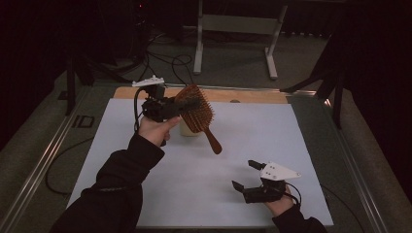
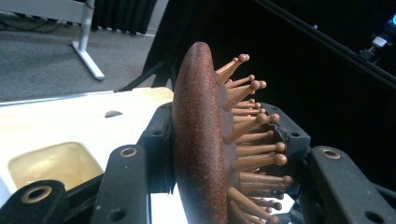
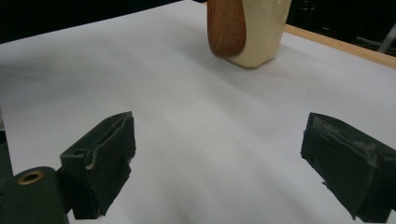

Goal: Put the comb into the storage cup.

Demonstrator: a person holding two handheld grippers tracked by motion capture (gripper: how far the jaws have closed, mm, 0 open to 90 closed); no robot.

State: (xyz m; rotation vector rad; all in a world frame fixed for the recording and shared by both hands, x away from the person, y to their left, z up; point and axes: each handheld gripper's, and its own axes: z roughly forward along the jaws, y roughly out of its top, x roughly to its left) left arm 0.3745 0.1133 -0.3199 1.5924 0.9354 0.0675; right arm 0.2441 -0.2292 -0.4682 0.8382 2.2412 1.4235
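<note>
A brown wooden paddle hairbrush [image 1: 198, 112] hangs in the air over the back middle of the table, handle slanting down to the right. My left gripper [image 1: 182, 108] is shut on its head; in the left gripper view the brush head [image 2: 201, 140] stands edge-on between the jaws, bristles pointing right. A cream-coloured container [image 1: 186, 129] sits on the white sheet just below the brush, open-topped in the left gripper view [image 2: 53, 163]. My right gripper [image 1: 246, 174] rests low near the front right, open and holding nothing. In the right gripper view the handle's tip [image 3: 226, 25] hangs before the container [image 3: 259, 30].
A white sheet [image 1: 243, 141] covers the table, with a wooden strip [image 1: 257, 96] bare along the back edge. Metal rails run along both table sides. Cables and a white table frame [image 1: 238, 29] lie on the floor beyond. Dark curtains surround the area.
</note>
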